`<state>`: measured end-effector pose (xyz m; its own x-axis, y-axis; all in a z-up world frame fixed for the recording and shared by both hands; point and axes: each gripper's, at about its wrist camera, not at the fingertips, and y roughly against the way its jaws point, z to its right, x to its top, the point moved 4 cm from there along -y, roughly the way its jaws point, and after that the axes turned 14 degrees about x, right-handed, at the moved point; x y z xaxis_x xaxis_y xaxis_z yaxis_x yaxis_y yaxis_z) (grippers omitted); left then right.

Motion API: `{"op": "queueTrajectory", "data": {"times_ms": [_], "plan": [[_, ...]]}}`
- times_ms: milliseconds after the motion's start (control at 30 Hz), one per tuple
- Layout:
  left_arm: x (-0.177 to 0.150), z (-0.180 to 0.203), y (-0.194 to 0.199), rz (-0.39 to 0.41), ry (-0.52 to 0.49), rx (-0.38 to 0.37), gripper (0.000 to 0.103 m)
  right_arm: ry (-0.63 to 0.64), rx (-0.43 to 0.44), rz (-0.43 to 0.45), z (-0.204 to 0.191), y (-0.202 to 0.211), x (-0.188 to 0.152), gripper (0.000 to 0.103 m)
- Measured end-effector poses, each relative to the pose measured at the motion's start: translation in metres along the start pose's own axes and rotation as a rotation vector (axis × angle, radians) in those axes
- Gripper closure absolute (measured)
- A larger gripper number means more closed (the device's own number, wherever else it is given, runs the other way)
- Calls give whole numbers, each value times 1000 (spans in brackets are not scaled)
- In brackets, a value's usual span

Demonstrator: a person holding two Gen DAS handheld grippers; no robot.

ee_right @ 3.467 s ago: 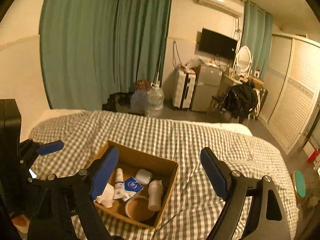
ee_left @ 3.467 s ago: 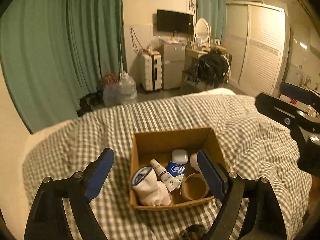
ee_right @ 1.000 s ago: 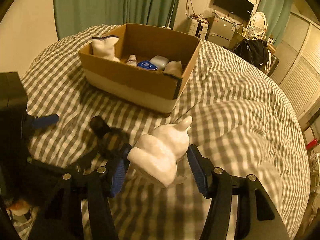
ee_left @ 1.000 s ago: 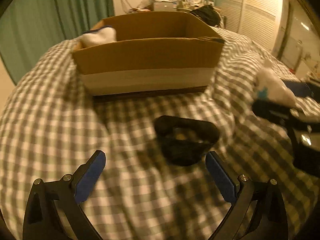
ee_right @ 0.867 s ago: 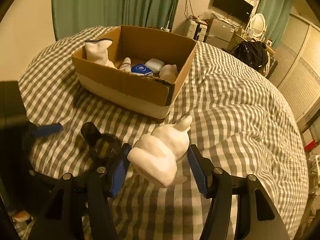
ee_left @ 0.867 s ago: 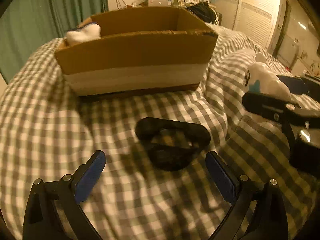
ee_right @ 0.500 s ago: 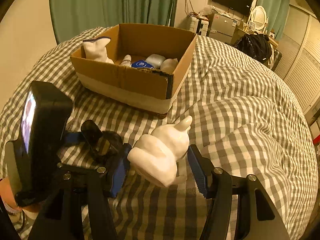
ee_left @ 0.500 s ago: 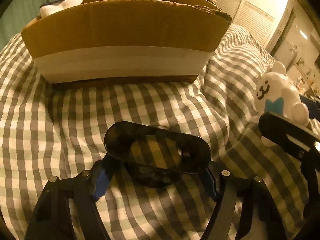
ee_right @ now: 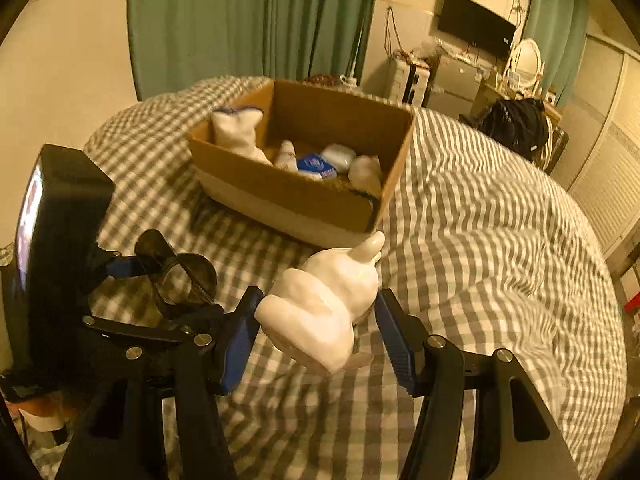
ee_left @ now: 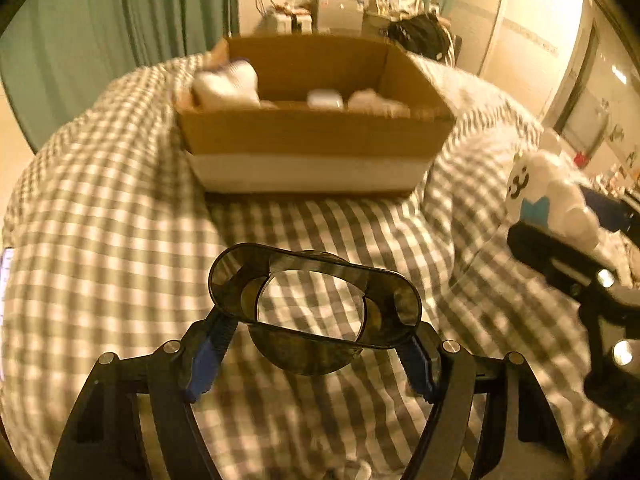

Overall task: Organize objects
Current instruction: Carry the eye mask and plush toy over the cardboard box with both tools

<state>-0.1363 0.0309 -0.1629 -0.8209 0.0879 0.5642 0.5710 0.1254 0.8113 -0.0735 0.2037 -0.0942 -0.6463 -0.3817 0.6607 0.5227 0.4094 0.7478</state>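
Note:
My left gripper (ee_left: pixel 316 354) is shut on a dark see-through oval holder (ee_left: pixel 316 300) and holds it above the checked bedcover; the holder also shows in the right wrist view (ee_right: pixel 176 276). My right gripper (ee_right: pixel 316 332) is shut on a white rabbit figurine (ee_right: pixel 320 304), lifted off the bed; its face shows in the left wrist view (ee_left: pixel 548 204). An open cardboard box (ee_left: pixel 316 140) sits ahead on the bed, also in the right wrist view (ee_right: pixel 288 188). It holds a white sock (ee_right: pixel 238 128), a blue-labelled packet (ee_right: pixel 316 166) and small white items.
The checked bedcover (ee_right: pixel 480 240) fills the foreground and rises in folds to the right. Green curtains (ee_right: pixel 256 20) hang behind the bed. A dresser with a mirror, a TV, a suitcase and a wardrobe stand at the far wall. The left gripper's body (ee_right: pixel 52 248) sits at the left.
My left gripper has closed on the dark holder and lifted it off the bedcover. My right gripper has risen slightly with the figurine still in it. The box has not moved.

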Motion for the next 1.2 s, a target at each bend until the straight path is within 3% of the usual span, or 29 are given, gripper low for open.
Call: {"op": "queueTrajectory", "data": {"times_ms": [367, 667, 967, 1200], "plan": [[13, -44, 91, 144, 25, -5, 26, 86, -21, 99, -51, 64, 27, 45], [43, -61, 144, 257, 35, 6, 26, 155, -47, 194, -73, 118, 51, 45], [98, -67, 150, 321, 29, 50, 26, 183, -57, 265, -62, 139, 101, 45], [150, -65, 125, 367, 26, 89, 26, 172, -43, 295, -40, 124, 146, 45]]}}
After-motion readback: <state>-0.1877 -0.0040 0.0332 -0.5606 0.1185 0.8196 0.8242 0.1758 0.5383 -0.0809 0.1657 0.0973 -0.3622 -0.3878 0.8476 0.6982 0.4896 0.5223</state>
